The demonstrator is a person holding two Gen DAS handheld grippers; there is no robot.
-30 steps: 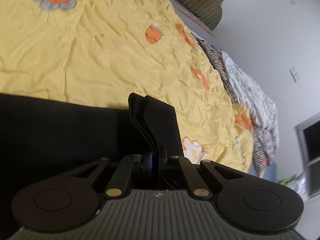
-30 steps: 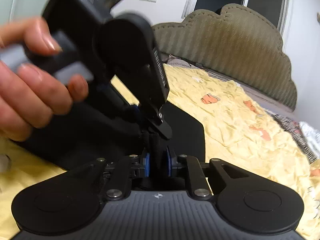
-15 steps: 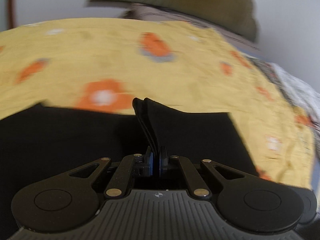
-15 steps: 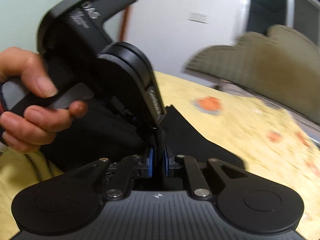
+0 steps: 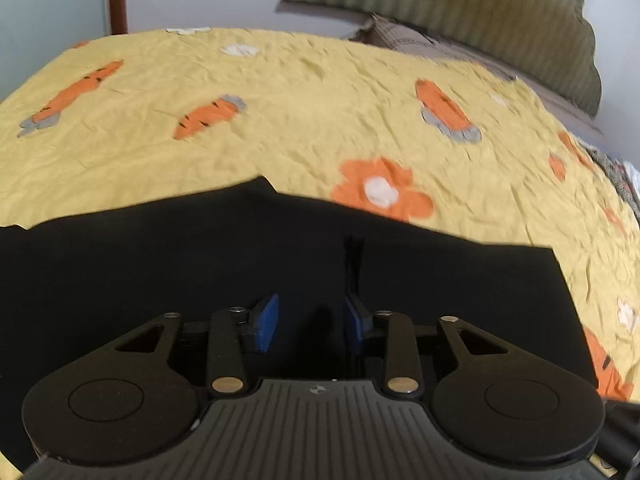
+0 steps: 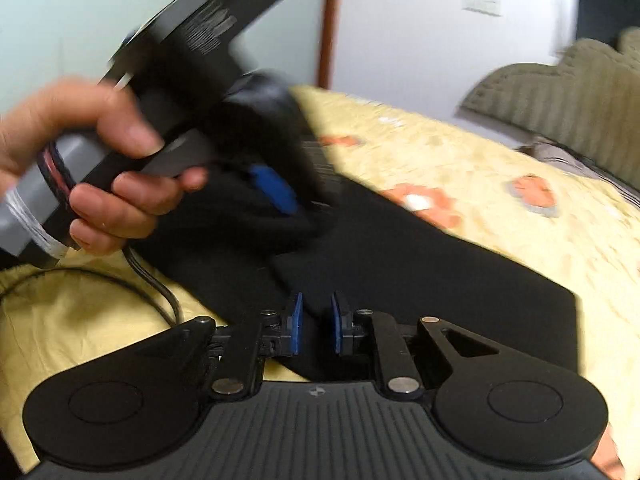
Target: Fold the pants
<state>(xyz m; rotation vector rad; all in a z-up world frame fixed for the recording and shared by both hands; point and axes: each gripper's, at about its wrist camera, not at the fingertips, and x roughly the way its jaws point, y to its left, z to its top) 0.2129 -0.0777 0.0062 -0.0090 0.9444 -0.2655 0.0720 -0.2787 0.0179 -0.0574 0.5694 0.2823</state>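
Left wrist: black pants (image 5: 280, 264) flat, folded, on yellow carrot-print bed sheet (image 5: 320, 100). Left tool (image 5: 310, 324) opening, off cloth. Right tool (image 6: 316, 328) pinching pants edge; headboard (image 5: 460, 4) behind.

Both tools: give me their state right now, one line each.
Left tool: opening, pads clear of the black pants lying below.
Right tool: closed on a fold of the pants.

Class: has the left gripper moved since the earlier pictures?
Yes. The left gripper has swung toward the headboard, now ahead, and its jaws are opening off the black pants.
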